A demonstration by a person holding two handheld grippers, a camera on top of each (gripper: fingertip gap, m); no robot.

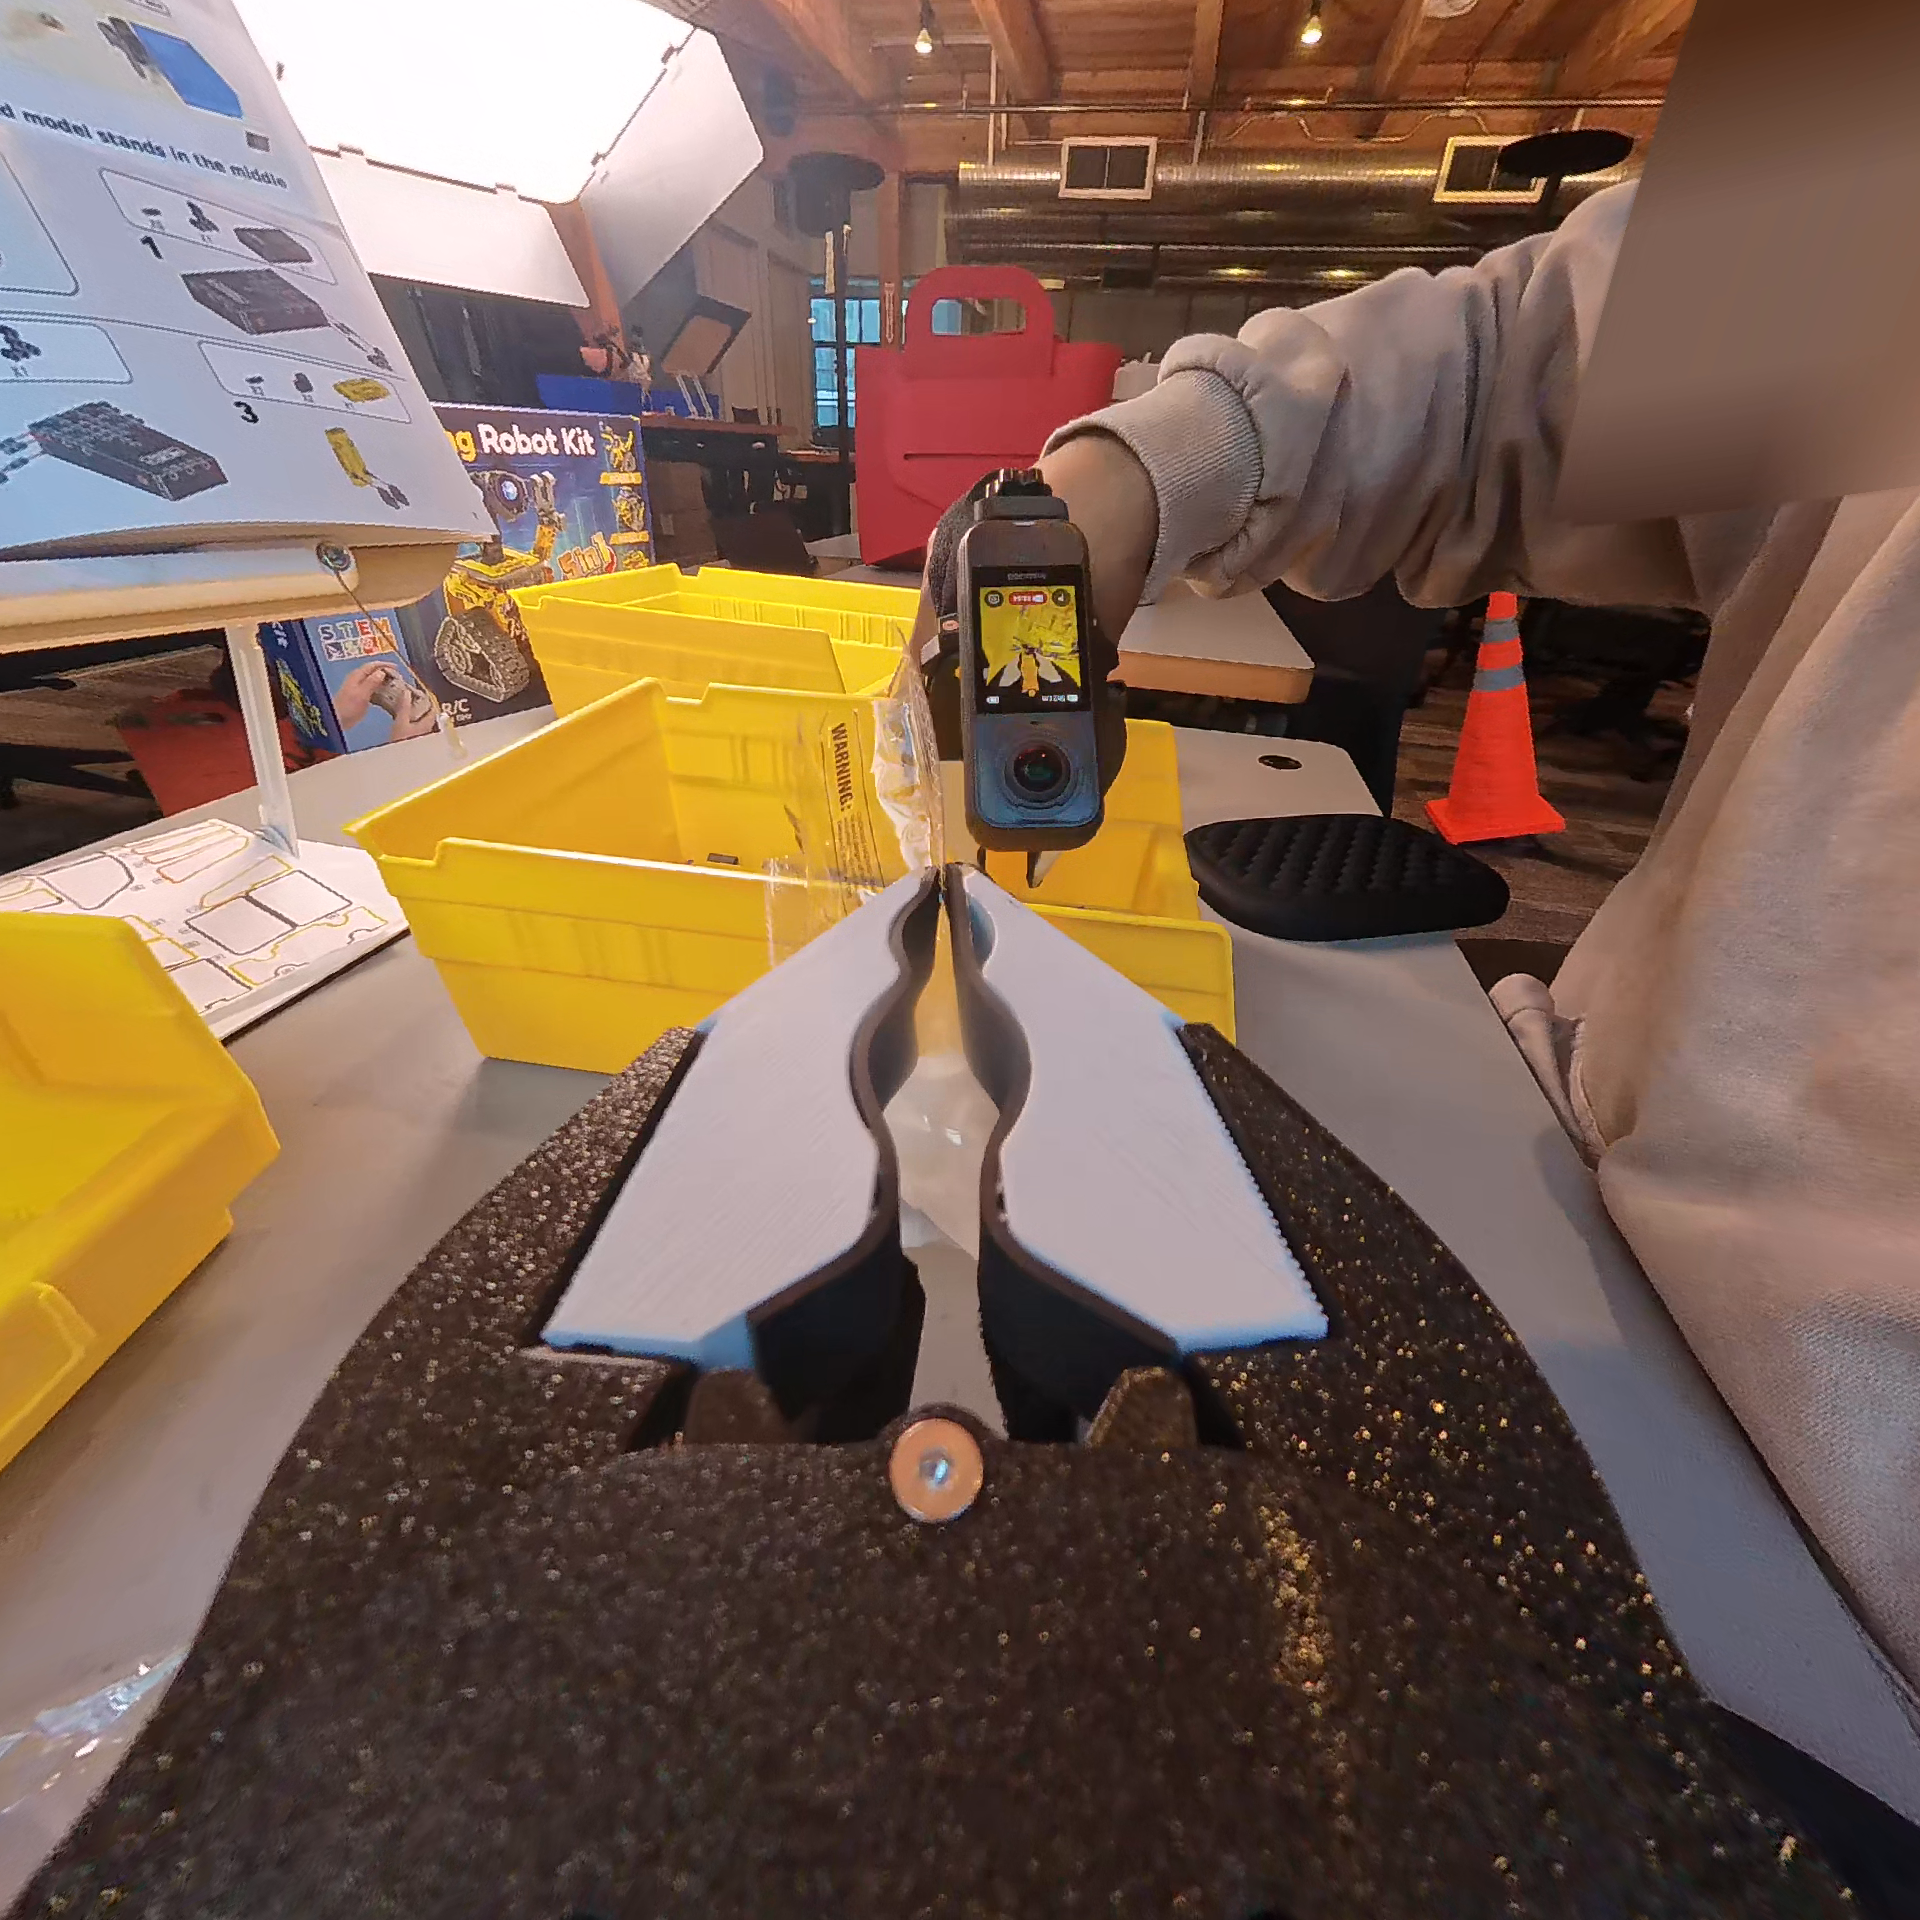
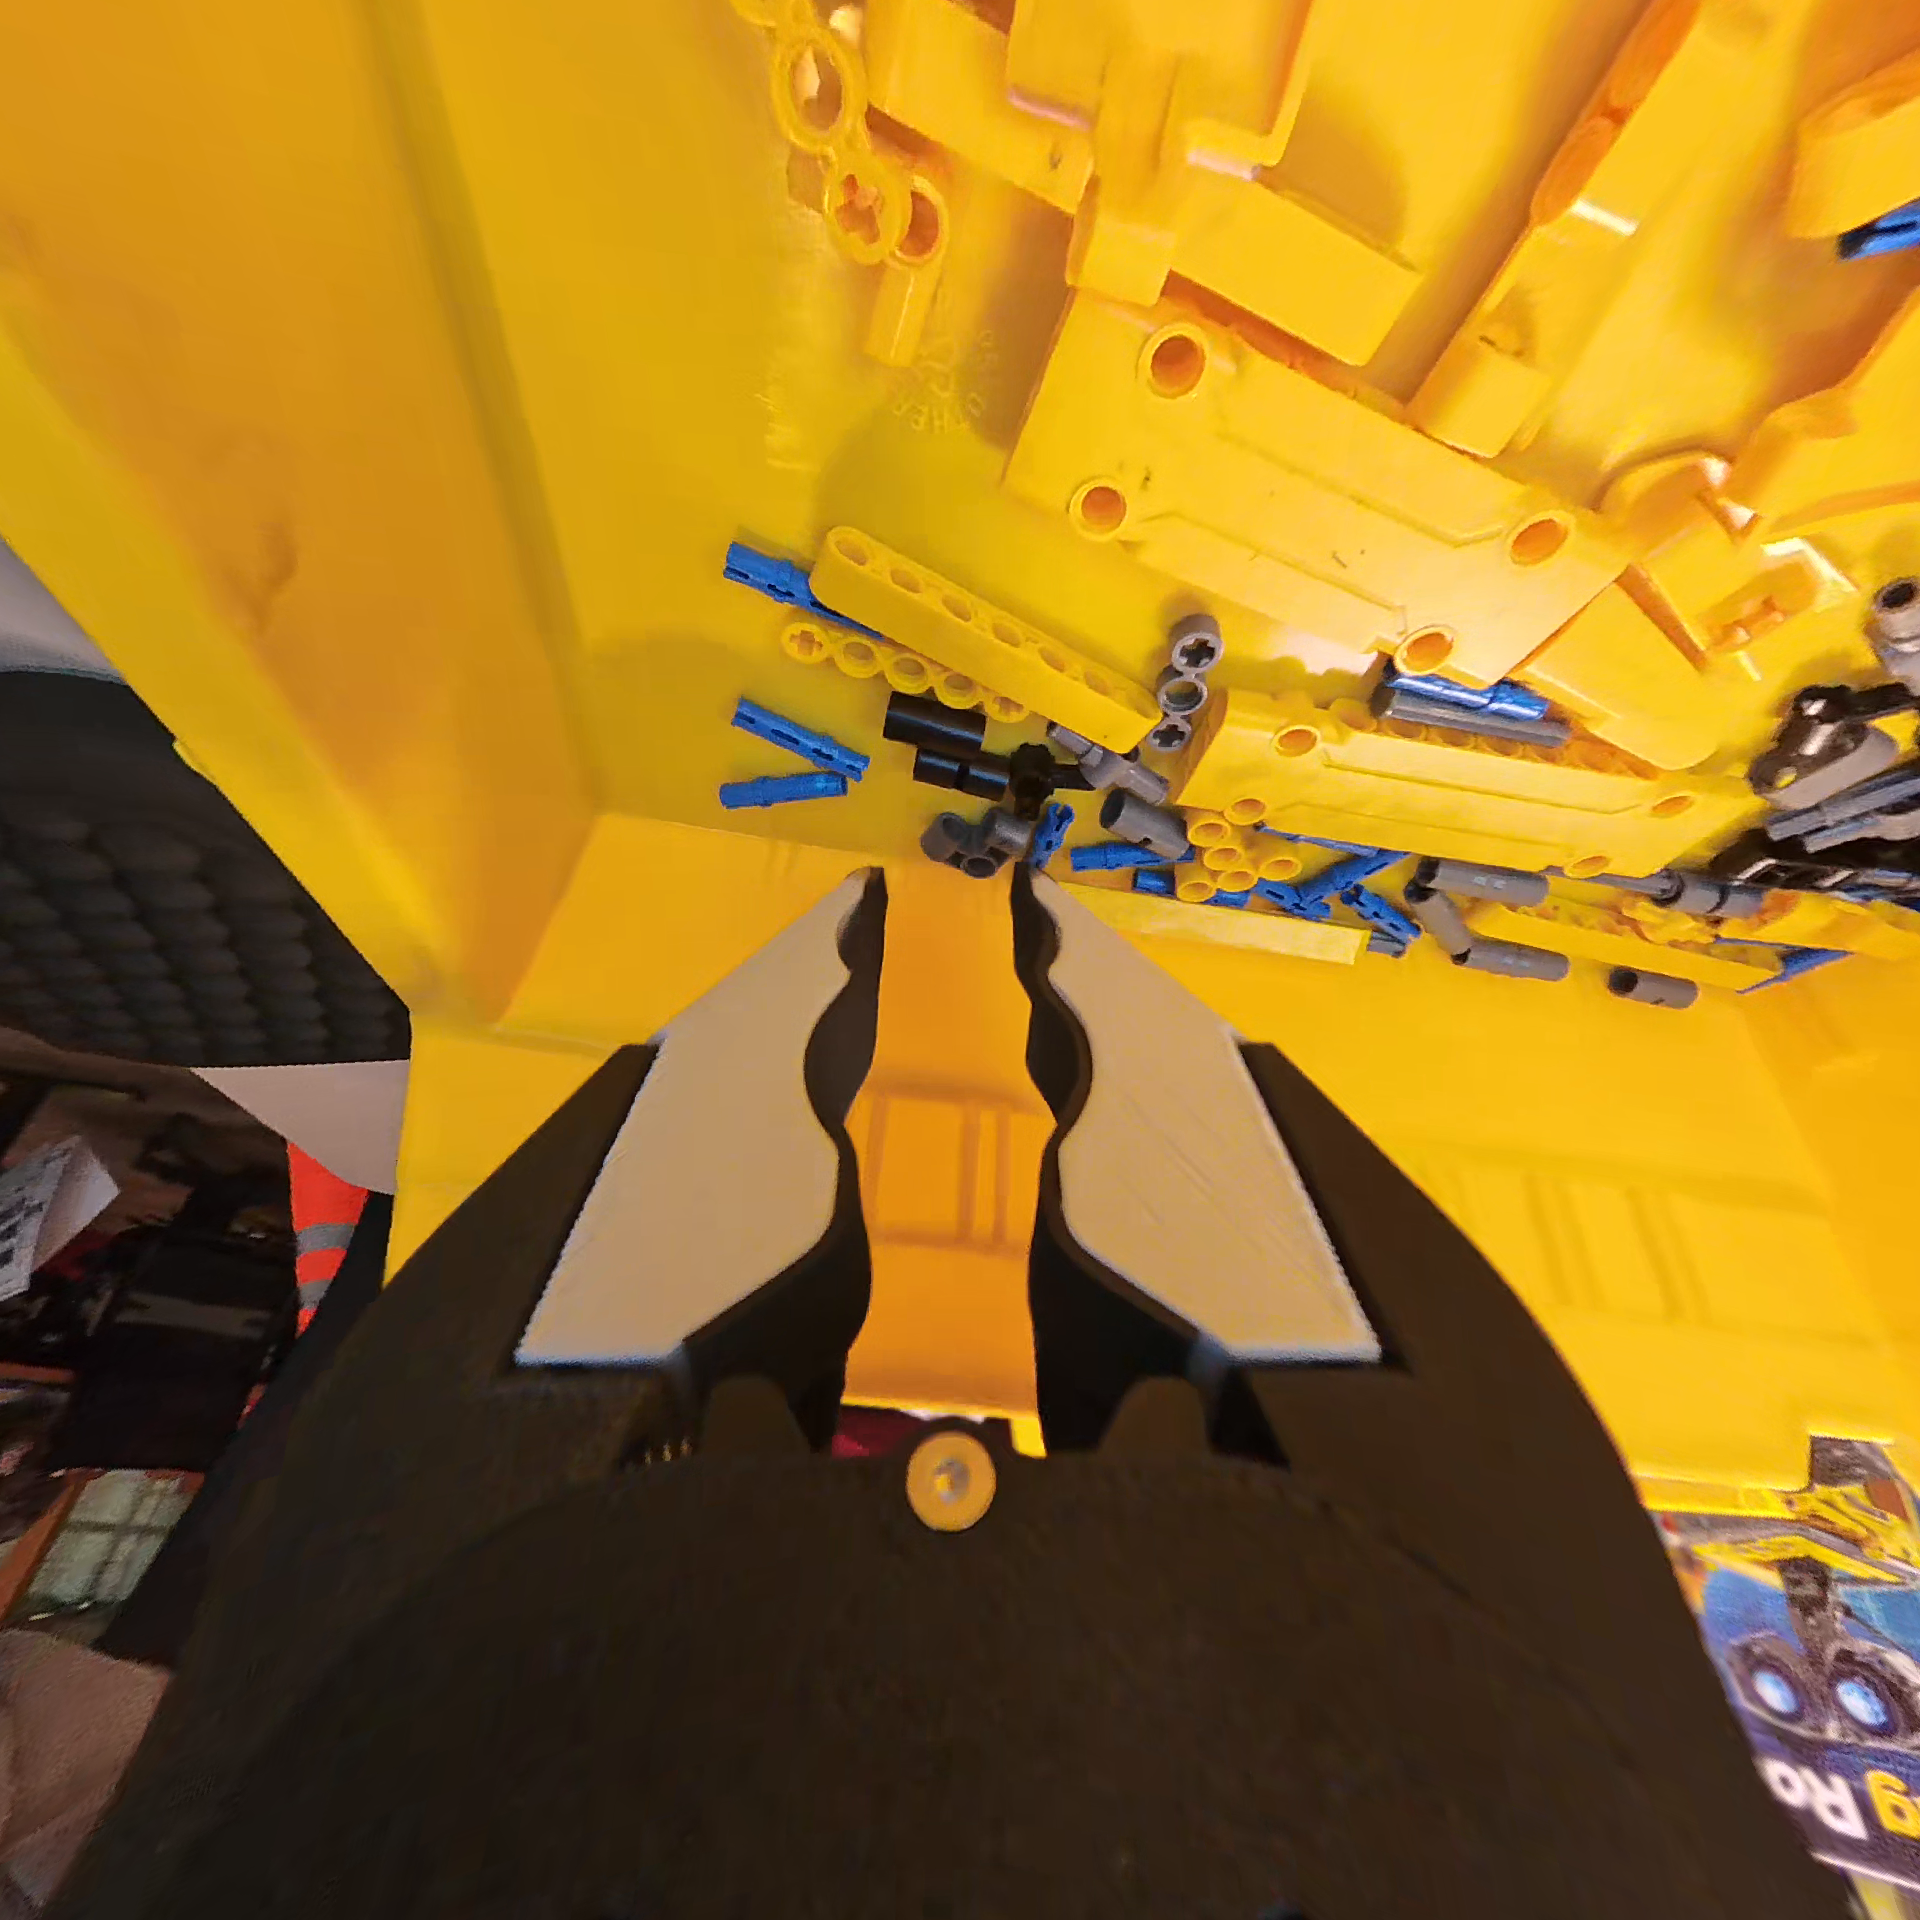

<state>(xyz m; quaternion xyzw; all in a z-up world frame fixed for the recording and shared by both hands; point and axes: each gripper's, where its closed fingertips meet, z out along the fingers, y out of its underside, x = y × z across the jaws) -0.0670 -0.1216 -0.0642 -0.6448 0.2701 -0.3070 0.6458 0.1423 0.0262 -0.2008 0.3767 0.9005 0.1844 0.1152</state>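
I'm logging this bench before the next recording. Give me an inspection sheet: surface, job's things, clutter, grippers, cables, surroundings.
Surface: grey table, partly covered.
Job's things: yellow bin holding yellow panels, blue pins and grey connectors; clear plastic bag.
Clutter: second yellow bin, kit box, instruction sheets, black pad.
Grippers: left gripper shut on the clear plastic bag; right gripper open, inside the yellow bin above the small parts.
Cables: nothing seen.
Surroundings: red bag, orange cone, a person's sleeve.

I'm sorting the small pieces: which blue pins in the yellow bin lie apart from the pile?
The two loose blue plastic pins left of the black connectors, on bare yellow bin floor; the other blue ones are tangled among parts.
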